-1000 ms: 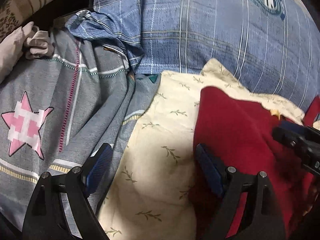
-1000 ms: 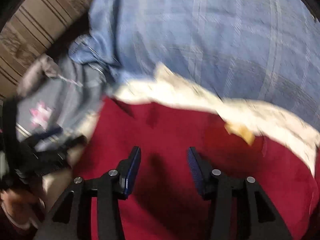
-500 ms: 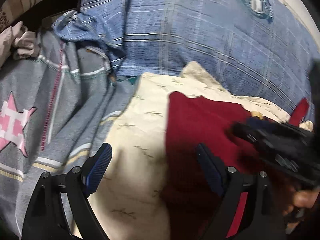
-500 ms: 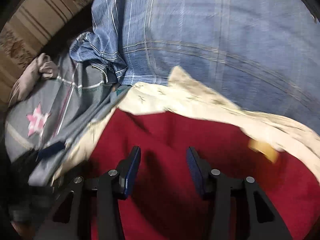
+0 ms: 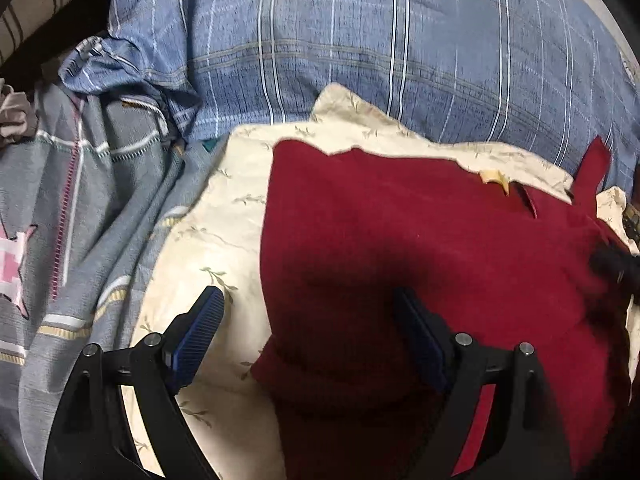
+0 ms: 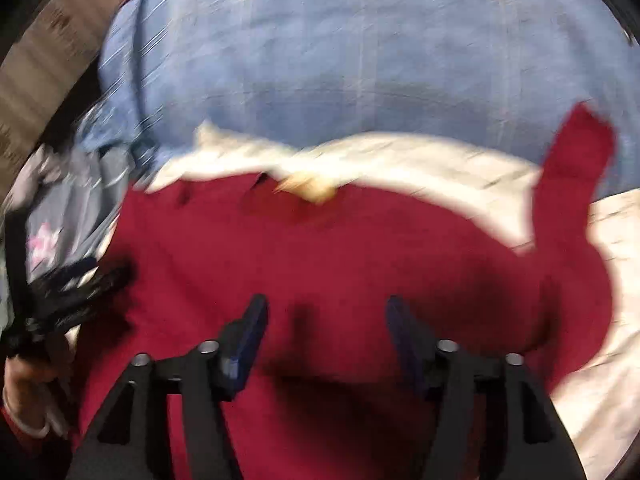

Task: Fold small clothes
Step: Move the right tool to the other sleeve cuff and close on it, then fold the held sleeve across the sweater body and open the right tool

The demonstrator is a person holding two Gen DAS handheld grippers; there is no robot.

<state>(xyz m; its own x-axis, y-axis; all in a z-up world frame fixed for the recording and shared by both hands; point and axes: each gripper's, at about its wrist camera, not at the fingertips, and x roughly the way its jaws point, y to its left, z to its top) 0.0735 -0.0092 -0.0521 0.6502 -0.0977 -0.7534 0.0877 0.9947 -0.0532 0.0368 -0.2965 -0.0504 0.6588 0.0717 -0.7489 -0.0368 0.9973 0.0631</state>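
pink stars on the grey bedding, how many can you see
1. A pink star sits at the far left of the grey bedding, partly cut off by the frame edge; folds or clothes may hide others.

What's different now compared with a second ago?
The red garment now lies spread wider over the cream cloth, with one strip poking up at its far right. Both the left gripper and right gripper stayed open, holding nothing. The blue plaid bedding is unchanged.

The left hand-held gripper (image 5: 306,332) is held with its blue-padded fingers spread wide at 6 o'clock of its own view, the right hand-held gripper (image 6: 324,334) is likewise held parted and empty, and a bare hand (image 6: 24,396) is glimpsed at 8 o'clock.
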